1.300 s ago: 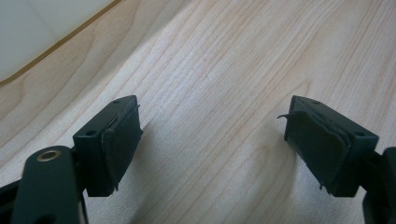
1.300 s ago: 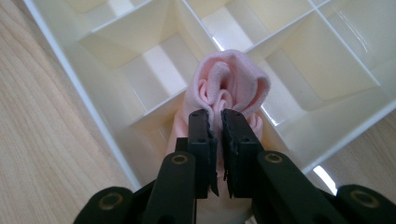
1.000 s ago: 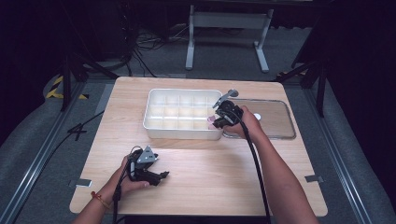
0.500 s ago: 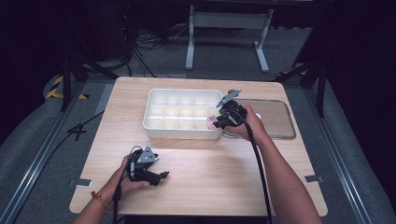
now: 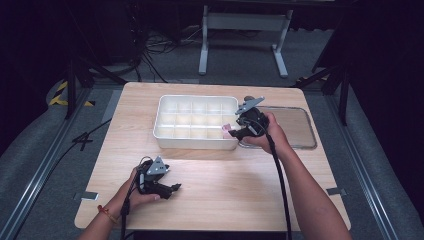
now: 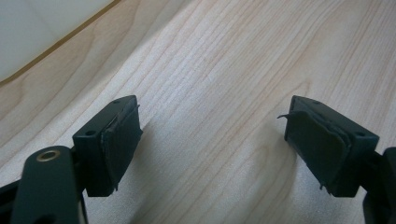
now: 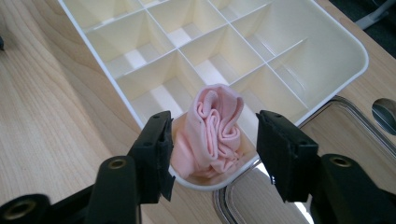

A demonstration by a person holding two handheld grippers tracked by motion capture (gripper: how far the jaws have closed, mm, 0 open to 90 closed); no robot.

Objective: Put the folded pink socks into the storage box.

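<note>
A rolled pink cloth stands in the near right corner compartment of a white divided tray. My right gripper hovers just above it. Its jaws have just been opening and now stand apart on either side of the cloth, with a gap to the right pad. From above, the right gripper sits at the tray's right front corner, where a bit of the pink cloth shows. My left gripper rests low over the near left of the table, open and empty.
A clear flat lid lies on the table just right of the tray, its rim next to my right jaw. The tray's other compartments look empty. Bare wood lies between the tray and the front edge.
The right gripper's jaws have spread apart and let go of the pink cloth, which stays in the corner compartment. The right hand has lifted slightly. The left hand has not moved.
</note>
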